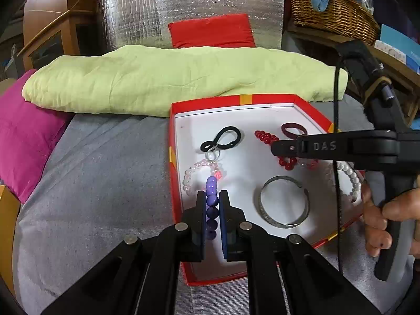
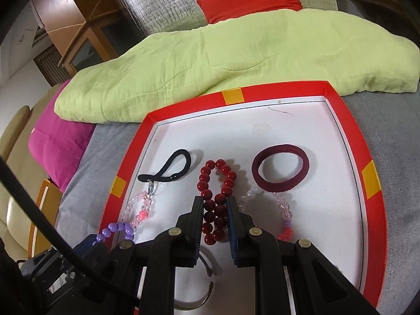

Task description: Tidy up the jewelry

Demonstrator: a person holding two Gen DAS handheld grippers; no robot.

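The box [image 2: 370,181] is red with orange-yellow squares on its rim and white inside – in it lie purple beads [image 1: 212,204], dark red beads [image 2: 215,204], a maroon hair band [image 2: 280,168], a black cord loop [image 1: 221,138] and a silver bangle [image 1: 284,201] – behind, a light green blanket [image 2: 236,52]

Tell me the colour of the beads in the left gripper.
Purple beads, pinched by the left gripper; the left wrist view shows them best.

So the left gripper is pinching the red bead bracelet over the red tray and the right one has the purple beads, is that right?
The colours are swapped. The left wrist view shows the left gripper pinching the purple bead bracelet over the red tray; the right wrist view shows the right gripper around the red bead bracelet.
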